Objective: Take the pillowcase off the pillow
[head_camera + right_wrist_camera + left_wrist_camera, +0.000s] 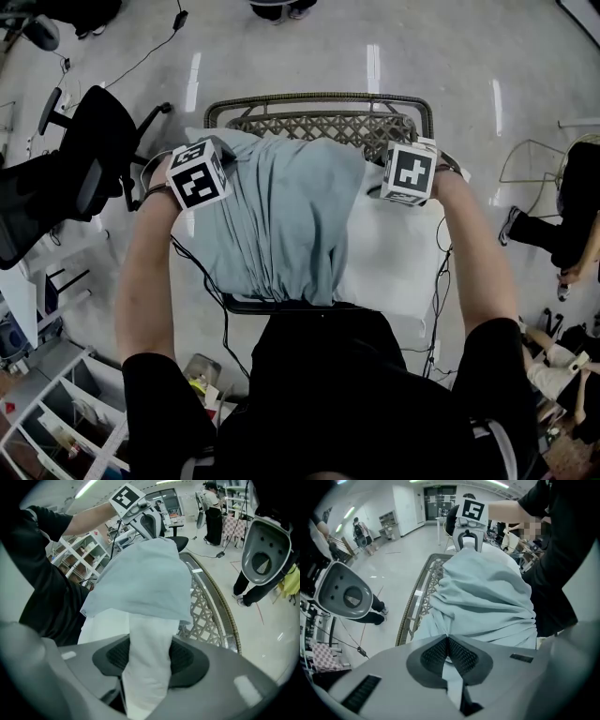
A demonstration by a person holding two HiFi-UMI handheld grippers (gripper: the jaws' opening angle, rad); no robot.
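Observation:
A pale blue pillowcase [281, 216] lies bunched over a white pillow [389, 253] on a wicker chair. My left gripper [202, 178] is at the pillowcase's far left corner. In the left gripper view the left gripper [447, 639] is shut on a pinch of the blue pillowcase [487, 592]. My right gripper [408, 178] is at the far right, where the pillow is bare. In the right gripper view the right gripper [150, 656] is shut on a corner of the white pillow [147, 667], which sticks out from under the pillowcase [140, 578].
The wicker chair [319, 120] has a metal-rimmed back just beyond both grippers. A black office chair [84, 159] stands at the left, and white shelving [56, 422] at the lower left. Cables [220, 309] hang by the seat. Another person [572, 216] is at the right edge.

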